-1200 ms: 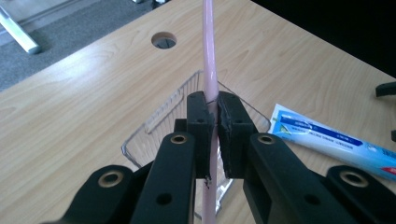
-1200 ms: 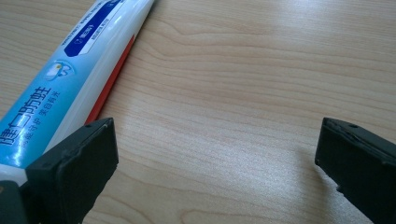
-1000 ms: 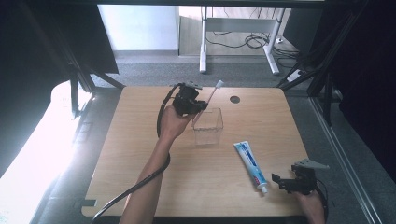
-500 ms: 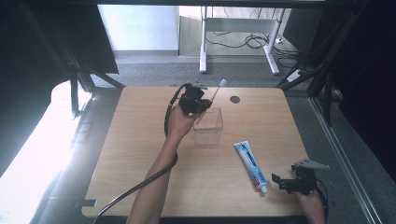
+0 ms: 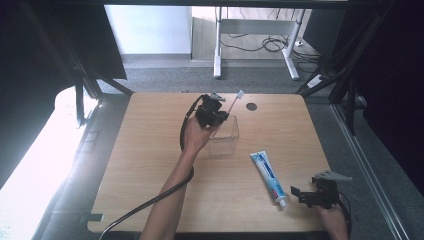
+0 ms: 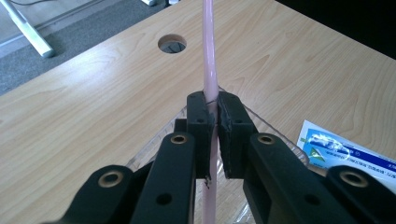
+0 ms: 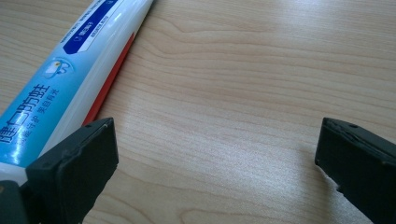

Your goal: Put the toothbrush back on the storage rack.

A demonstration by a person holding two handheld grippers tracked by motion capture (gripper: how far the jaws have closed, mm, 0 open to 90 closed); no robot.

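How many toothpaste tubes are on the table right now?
1. The toothpaste tube lies flat on the wooden table, on the near right side, between the clear container and the right claw.

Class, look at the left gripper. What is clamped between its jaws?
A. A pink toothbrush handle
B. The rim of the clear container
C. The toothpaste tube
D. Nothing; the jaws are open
A: in the left gripper view, the left gripper has its jaws closed on the pink toothbrush handle, above the clear container; the toothpaste tube lies apart on the table.
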